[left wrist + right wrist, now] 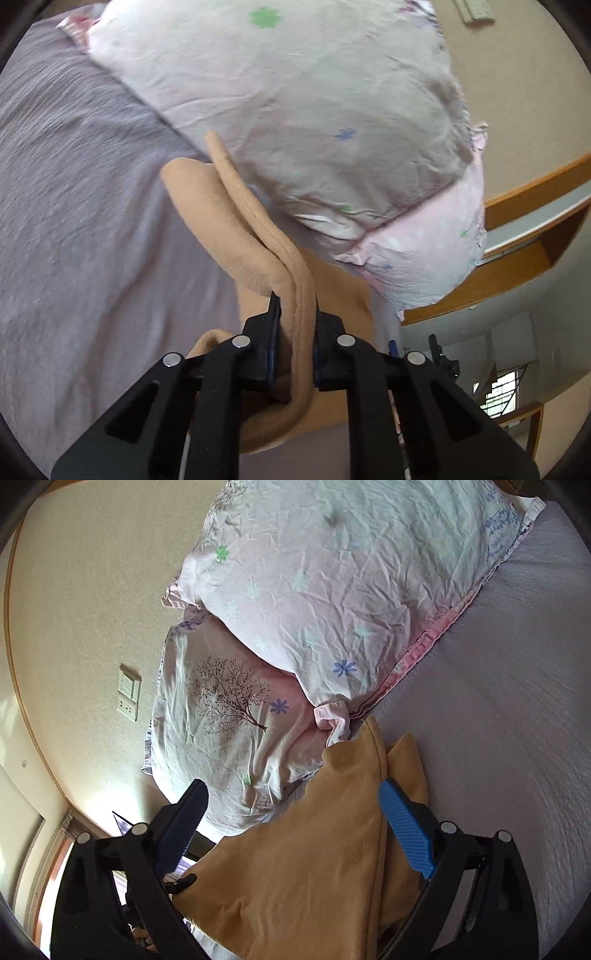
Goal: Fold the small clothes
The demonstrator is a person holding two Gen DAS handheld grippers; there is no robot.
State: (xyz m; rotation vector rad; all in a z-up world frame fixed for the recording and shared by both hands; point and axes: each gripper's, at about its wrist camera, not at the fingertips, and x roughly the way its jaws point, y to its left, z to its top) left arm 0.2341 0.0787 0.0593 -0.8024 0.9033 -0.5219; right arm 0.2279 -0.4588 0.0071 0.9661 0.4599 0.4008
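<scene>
A tan fleece garment lies on the lilac bedsheet, next to the pillows. My left gripper is shut on a folded hemmed edge of the garment and holds it lifted off the sheet. In the right wrist view the same garment looks orange-tan and hangs in a draped fold between the fingers. My right gripper is open, with its blue pads wide apart on either side of the cloth, not pinching it.
Two pink flowered pillows are stacked at the head of the bed, close behind the garment. A beige wall with a switch plate stands beyond them. A wooden shelf is at the right. The lilac sheet stretches out beside the garment.
</scene>
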